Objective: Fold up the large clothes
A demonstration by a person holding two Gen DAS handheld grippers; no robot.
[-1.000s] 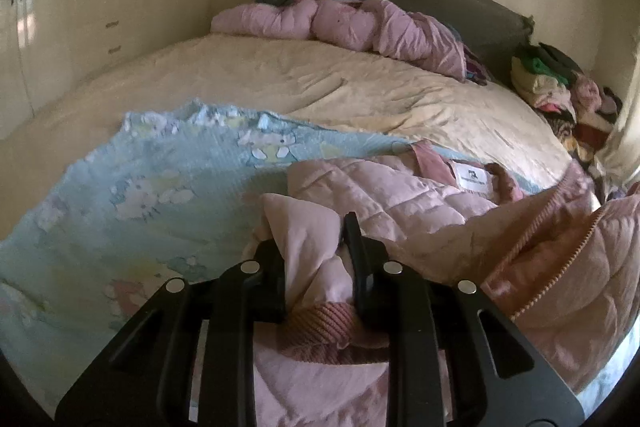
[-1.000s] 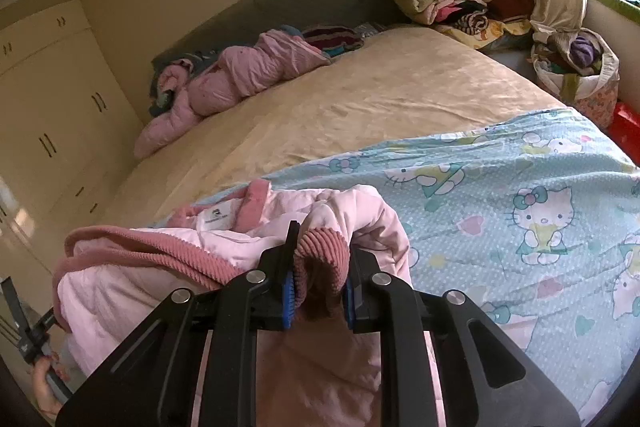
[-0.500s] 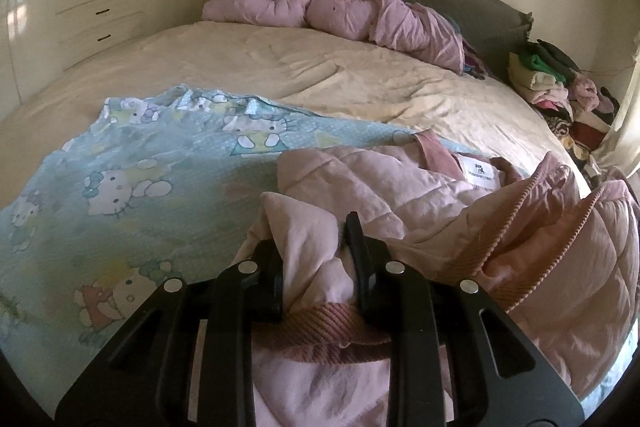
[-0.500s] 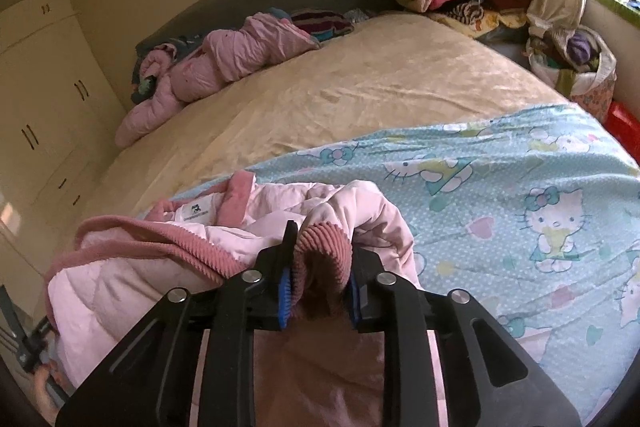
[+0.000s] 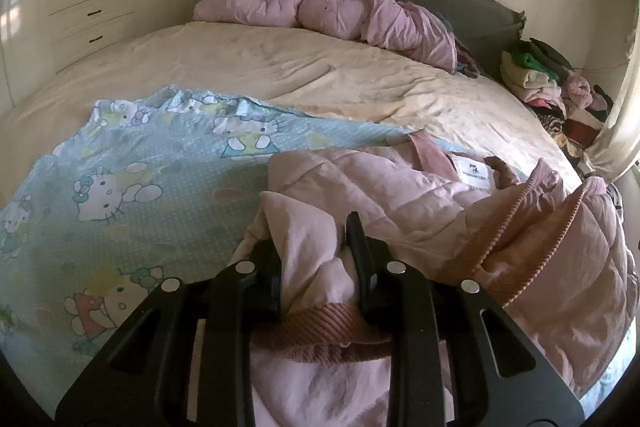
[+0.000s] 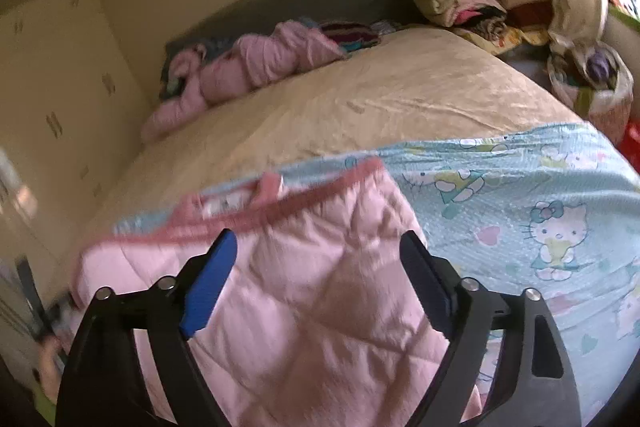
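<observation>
A pale pink quilted jacket with ribbed dusty-pink trim (image 5: pixel 420 195) is spread on a light blue cartoon-print sheet (image 5: pixel 132 163) at the near part of a wide bed with a cream cover (image 5: pixel 280 67).

The left gripper (image 5: pixel 316 251) is clamped on a bunched fold of the jacket, a band of ribbed cuff showing just below the pads; its jaws are drawn nearly together on the fabric. The right gripper (image 6: pixel 320 259) has just been opening: its jaws stand wide apart, and the quilted panel (image 6: pixel 304 291) lies below and ahead of them, with no pad pressing on it. The right view is blurred, so the exact lie of the trim edge (image 6: pixel 320 187) is uncertain.

In the left view the bulk of the jacket extends to the right of the held fold, with the collar and its white label (image 5: pixel 474 171) farther off toward the middle of the bed. The garment's long axis appears to run across that view. The left hand is therefore the one anchored; the right is free and nearest the flat panel. Both grippers are pitched downward toward the bed.

Judged from this, one fold has been laid down and the next grasp must be taken by the right hand.
</observation>
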